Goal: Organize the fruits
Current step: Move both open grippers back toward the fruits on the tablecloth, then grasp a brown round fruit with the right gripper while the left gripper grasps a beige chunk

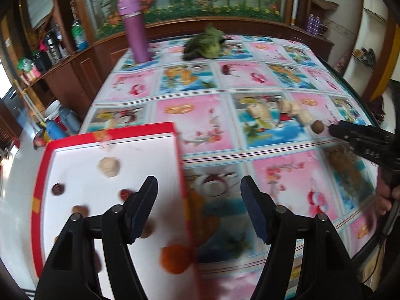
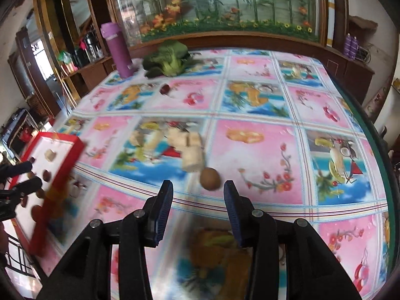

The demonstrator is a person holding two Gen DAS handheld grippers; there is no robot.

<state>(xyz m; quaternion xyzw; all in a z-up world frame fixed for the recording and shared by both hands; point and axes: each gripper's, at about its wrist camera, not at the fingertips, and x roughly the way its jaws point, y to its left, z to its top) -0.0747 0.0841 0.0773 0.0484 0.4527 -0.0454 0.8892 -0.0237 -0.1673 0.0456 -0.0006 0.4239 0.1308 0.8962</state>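
A white box with a red rim (image 1: 110,133) sits at the table's left edge and holds a pale lump (image 1: 108,167), dark red fruits (image 1: 58,189), a brown fruit (image 1: 80,210) and an orange fruit (image 1: 175,258). My left gripper (image 1: 199,185) hovers open and empty over the box's right wall. A brown round fruit (image 2: 210,178) lies on the cloth just beyond my right gripper (image 2: 198,186), which is open and empty. Pale chunks (image 2: 190,150) lie behind the brown fruit. A dark red fruit (image 2: 165,88) lies farther back. In the right wrist view the box (image 2: 65,172) and the left gripper (image 2: 27,176) are at the far left.
A purple bottle (image 1: 135,30) and a green leafy vegetable (image 1: 203,42) stand at the table's far side. The table has a busy fruit-print cloth (image 2: 250,135). Wooden shelves with bottles line the left wall. A hand (image 1: 383,200) holds the right gripper (image 1: 335,128).
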